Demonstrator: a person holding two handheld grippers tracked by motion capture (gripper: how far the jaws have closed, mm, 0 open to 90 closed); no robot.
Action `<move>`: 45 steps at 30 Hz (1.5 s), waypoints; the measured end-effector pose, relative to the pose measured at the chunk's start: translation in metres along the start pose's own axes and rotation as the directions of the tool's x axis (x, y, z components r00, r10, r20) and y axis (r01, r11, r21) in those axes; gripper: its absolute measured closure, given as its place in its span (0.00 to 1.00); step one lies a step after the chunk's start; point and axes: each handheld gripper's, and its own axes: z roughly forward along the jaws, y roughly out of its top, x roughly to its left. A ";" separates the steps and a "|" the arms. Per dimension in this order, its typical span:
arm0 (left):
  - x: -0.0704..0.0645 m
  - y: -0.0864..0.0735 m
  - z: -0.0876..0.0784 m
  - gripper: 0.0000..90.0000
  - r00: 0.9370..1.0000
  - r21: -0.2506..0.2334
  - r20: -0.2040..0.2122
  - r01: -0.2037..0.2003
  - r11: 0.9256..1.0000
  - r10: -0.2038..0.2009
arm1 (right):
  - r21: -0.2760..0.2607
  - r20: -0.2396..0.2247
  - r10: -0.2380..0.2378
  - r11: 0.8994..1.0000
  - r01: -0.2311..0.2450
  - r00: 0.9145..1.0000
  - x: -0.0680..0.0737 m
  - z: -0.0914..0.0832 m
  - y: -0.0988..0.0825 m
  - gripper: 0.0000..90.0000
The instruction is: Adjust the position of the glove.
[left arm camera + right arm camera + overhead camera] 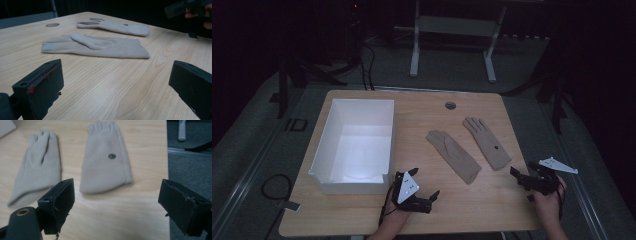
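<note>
High view, table: my two hands come in from the bottom edge of the wooden table point(412, 107).
High view, box: a white box point(324, 137) stands open on the left part of the table.
High view, gloves: the near glove point(454, 155) and the far glove point(486, 141) lie flat side by side, right of the box, apart from each other.
High view, left gripper point(432, 196): I hold it just in front of the box's near right corner, tips toward the gloves.
High view, right gripper point(516, 176): I hold it at the table's right edge, just beside the far glove's cuff.
Left gripper view, jaws: mine stand spread wide, nothing between them but bare wood; the near glove point(96, 46) lies ahead, the far glove point(117, 26) behind it.
Right gripper view, jaws: spread wide and empty; the far glove point(105, 165), with a small dark button, lies just beyond my tips, the near glove point(37, 163) to its left.
</note>
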 end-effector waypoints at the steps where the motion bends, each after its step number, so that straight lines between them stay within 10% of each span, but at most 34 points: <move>1: 0.000 0.000 0.000 0.00 1.000 0.000 0.000 0.000 1.000 0.000 | 0.005 -0.011 0.001 1.000 -0.001 1.000 0.001 0.000 0.003 0.14; 11: 0.000 0.000 0.000 0.00 1.000 -0.002 0.005 0.000 1.000 0.000 | -0.008 -0.108 -0.066 0.998 0.066 0.992 0.013 0.000 0.040 0.20; 18: 0.000 0.000 0.000 0.00 1.000 -0.004 0.006 0.005 1.000 -0.005 | -0.048 -0.169 -0.174 0.985 0.168 0.970 0.032 0.014 0.055 0.32; 45: 0.000 0.000 0.000 0.00 1.000 0.000 0.015 0.001 1.000 -0.001 | 0.002 -0.362 -0.269 0.957 0.289 0.892 0.095 0.078 0.085 0.40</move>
